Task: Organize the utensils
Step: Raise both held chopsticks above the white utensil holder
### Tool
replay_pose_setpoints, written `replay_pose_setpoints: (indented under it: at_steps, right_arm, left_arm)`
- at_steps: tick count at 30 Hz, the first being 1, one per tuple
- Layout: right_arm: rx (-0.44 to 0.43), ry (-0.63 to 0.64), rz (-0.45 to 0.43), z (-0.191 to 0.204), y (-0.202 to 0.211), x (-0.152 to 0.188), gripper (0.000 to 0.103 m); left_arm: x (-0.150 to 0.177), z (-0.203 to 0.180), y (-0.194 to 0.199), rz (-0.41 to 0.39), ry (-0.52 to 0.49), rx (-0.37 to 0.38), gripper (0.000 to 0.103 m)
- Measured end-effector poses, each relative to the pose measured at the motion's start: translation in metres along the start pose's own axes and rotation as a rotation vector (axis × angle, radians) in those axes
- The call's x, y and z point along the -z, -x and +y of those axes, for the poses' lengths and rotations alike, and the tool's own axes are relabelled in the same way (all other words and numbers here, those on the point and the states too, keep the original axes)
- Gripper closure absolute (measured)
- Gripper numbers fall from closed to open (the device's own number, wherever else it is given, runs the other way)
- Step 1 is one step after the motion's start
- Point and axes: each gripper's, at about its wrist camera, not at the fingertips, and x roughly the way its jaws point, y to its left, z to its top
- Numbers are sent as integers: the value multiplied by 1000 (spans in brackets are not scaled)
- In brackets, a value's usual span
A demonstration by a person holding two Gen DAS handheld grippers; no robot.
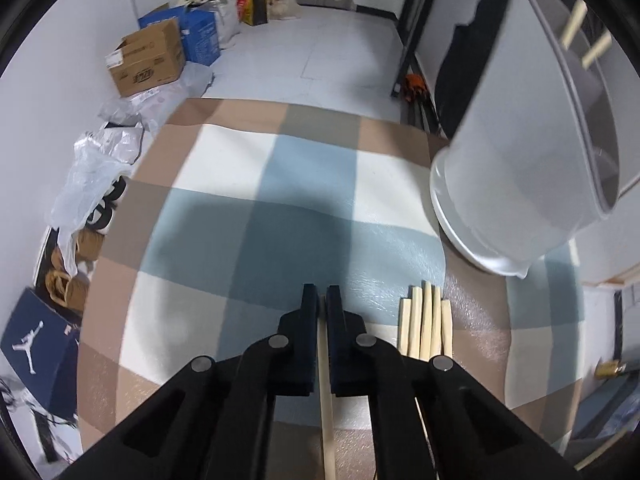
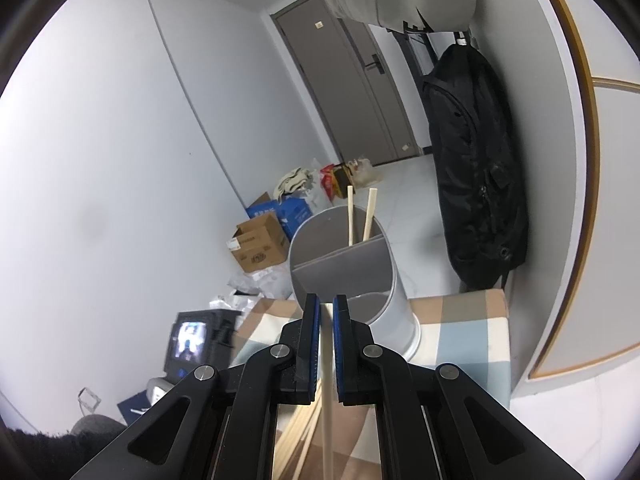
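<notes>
My left gripper (image 1: 322, 293) points down at the checked tablecloth (image 1: 224, 216) and is shut on one pale wooden chopstick (image 1: 325, 420), which runs back between the fingers. Several more chopsticks (image 1: 426, 322) lie side by side just to its right. The grey divided utensil holder (image 1: 516, 168) stands at the table's far right. My right gripper (image 2: 326, 300) is shut on another chopstick (image 2: 327, 400), just in front of the holder (image 2: 384, 304). Two chopsticks (image 2: 351, 216) stand in the holder's far compartment; the near one looks bare. Loose chopsticks (image 2: 298, 432) show below the right fingers.
Cardboard boxes (image 1: 148, 58), plastic bags (image 1: 92, 168) and a dark blue shoe box (image 1: 38, 350) crowd the floor left of the table. A black jacket (image 2: 476, 176) hangs on the wall right of the holder. A grey door (image 2: 352, 88) is at the back.
</notes>
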Motion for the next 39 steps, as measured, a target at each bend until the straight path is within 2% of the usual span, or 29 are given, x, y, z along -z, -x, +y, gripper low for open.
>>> replay_pose_setpoints:
  at_steps: [8,12,23,31,35,39]
  right_arm:
    - [90,-26,5,-5,-3,1,97]
    - [112,-44,-16,-7,1,1,97]
    - [184,-44,-95,2,18,-4,97]
    - [178,-34,-108,19,22,-14,97]
    - [171,-18,-123,27,23,-26,97]
    - [160,-7,-136,31,22,-42,97]
  left_arm:
    - [3,6,57,-138,29,41,103]
    - [6,0,74,-199,7,41,103]
    - [3,17,108,-300,-19,98,103]
    - [-7,15,142,-362,1,169,103]
    - [-19,3,161,-406,-31,193,103]
    - [-29,-3,171,-418,-56,210,103]
